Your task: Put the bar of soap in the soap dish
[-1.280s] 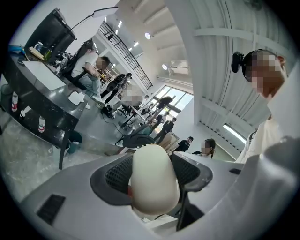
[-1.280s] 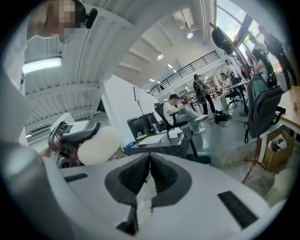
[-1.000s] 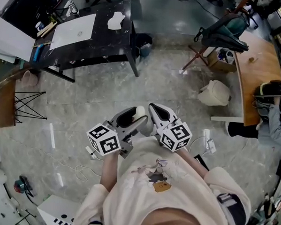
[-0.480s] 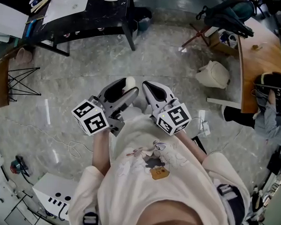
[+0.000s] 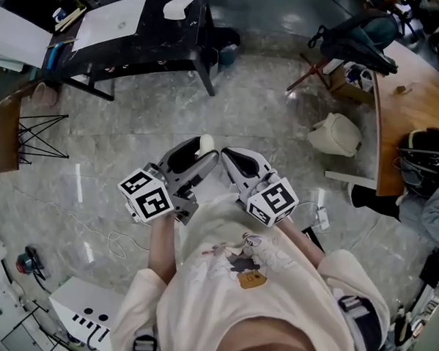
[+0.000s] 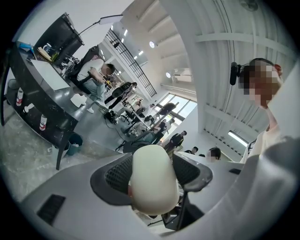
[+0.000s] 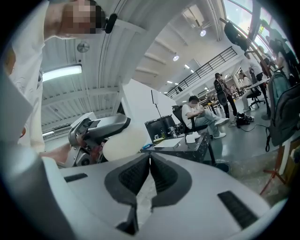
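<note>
The left gripper's (image 5: 197, 157) fingers (image 6: 117, 176) clamp the pale bar of soap (image 6: 153, 180) chest-high for carrying, well apart from the dark counter (image 5: 145, 46), where a white shape (image 5: 177, 5) may be the soap dish. The right gripper's (image 7: 150, 176) fingers (image 7: 133, 177) are pressed together, empty.

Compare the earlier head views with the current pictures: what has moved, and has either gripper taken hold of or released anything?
The left gripper drifted slightly leftward, away from the right gripper. Nothing was taken hold of or let go. Unchanged: its fingers stay clamped on the bar of soap, the right gripper stays shut and empty, both in front of the person's chest.
</note>
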Action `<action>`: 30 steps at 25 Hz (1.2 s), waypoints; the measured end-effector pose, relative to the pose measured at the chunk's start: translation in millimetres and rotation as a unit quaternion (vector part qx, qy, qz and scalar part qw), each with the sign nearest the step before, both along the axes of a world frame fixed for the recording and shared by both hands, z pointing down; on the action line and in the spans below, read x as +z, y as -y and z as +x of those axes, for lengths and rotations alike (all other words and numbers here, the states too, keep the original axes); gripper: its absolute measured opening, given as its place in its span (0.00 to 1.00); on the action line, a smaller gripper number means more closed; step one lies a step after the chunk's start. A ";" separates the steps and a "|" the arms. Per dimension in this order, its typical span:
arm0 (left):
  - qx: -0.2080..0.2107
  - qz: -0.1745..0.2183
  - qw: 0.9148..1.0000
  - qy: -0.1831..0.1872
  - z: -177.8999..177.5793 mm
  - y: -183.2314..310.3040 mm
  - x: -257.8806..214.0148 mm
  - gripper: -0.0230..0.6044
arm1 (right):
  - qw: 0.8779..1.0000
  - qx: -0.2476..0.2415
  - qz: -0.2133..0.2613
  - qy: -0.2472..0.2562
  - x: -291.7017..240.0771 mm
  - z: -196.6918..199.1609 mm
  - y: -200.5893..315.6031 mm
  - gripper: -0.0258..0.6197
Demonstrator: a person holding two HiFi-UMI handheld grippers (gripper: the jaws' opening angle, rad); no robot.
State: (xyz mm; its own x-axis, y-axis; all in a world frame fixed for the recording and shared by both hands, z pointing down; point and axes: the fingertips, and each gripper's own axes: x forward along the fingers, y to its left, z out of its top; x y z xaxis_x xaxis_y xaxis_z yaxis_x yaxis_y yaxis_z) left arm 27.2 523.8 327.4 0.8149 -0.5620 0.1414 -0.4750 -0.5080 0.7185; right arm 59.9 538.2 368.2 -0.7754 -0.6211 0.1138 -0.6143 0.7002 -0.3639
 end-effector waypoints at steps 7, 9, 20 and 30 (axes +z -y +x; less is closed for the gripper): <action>-0.001 0.006 1.000 -0.004 -13.1 44.7 1.0 0.48 | 1.000 0.002 -0.002 -0.003 6.0 -8.0 42.8 0.05; 0.000 0.005 1.000 -0.006 -20.6 61.0 1.6 0.48 | 1.000 0.005 -0.006 -0.003 8.7 -14.1 59.0 0.05; 0.038 0.008 0.999 -0.011 -78.4 187.4 -13.5 0.48 | 1.000 0.015 0.016 -0.004 -16.7 -81.0 185.8 0.05; 0.083 -0.003 0.996 -0.029 -115.0 266.8 -18.2 0.48 | 0.999 0.032 0.026 0.015 -35.4 -138.3 271.2 0.05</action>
